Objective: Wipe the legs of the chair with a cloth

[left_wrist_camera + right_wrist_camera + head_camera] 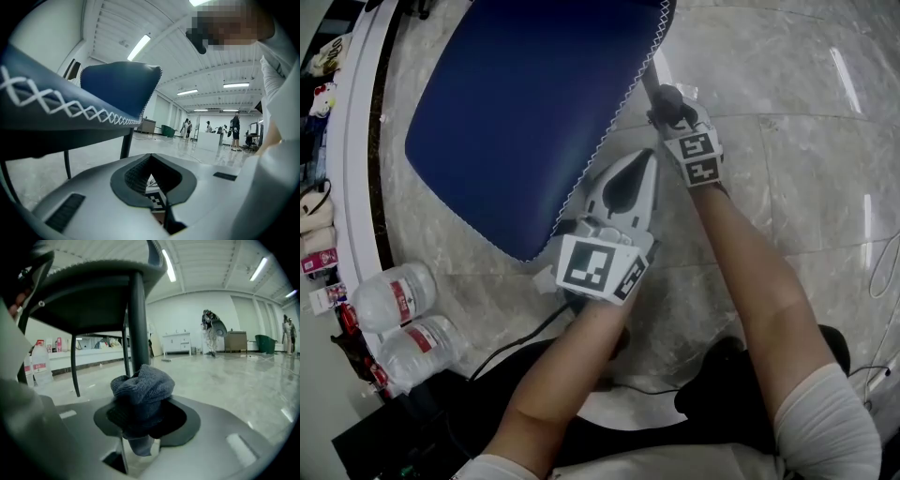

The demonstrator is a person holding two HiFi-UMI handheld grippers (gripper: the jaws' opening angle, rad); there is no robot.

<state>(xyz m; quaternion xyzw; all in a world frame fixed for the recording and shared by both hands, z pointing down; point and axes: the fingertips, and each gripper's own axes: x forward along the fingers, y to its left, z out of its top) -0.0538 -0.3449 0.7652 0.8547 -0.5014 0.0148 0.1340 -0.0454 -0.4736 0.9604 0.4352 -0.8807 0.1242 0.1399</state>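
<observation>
The chair's dark blue seat [525, 112] fills the top of the head view, and one dark metal leg [649, 82] shows at its right edge. My right gripper [678, 114] is shut on a bunched grey cloth [668, 97] that rests against this leg. In the right gripper view the cloth [143, 385] bulges out of the jaws of the right gripper [140, 420], right at the foot of the leg [136, 319]. My left gripper [645, 161] is shut and holds nothing, its tip just under the seat's front edge. In its own view the left gripper [152, 161] points past the seat [117, 89] and another leg [125, 145].
Two large water bottles [394, 295] [424, 344] lie on the marble floor at lower left, beside a white ledge [356, 141]. A black cable [520, 337] runs under my left arm. Several people [236, 131] stand far off. A green bin [266, 344] stands at the far wall.
</observation>
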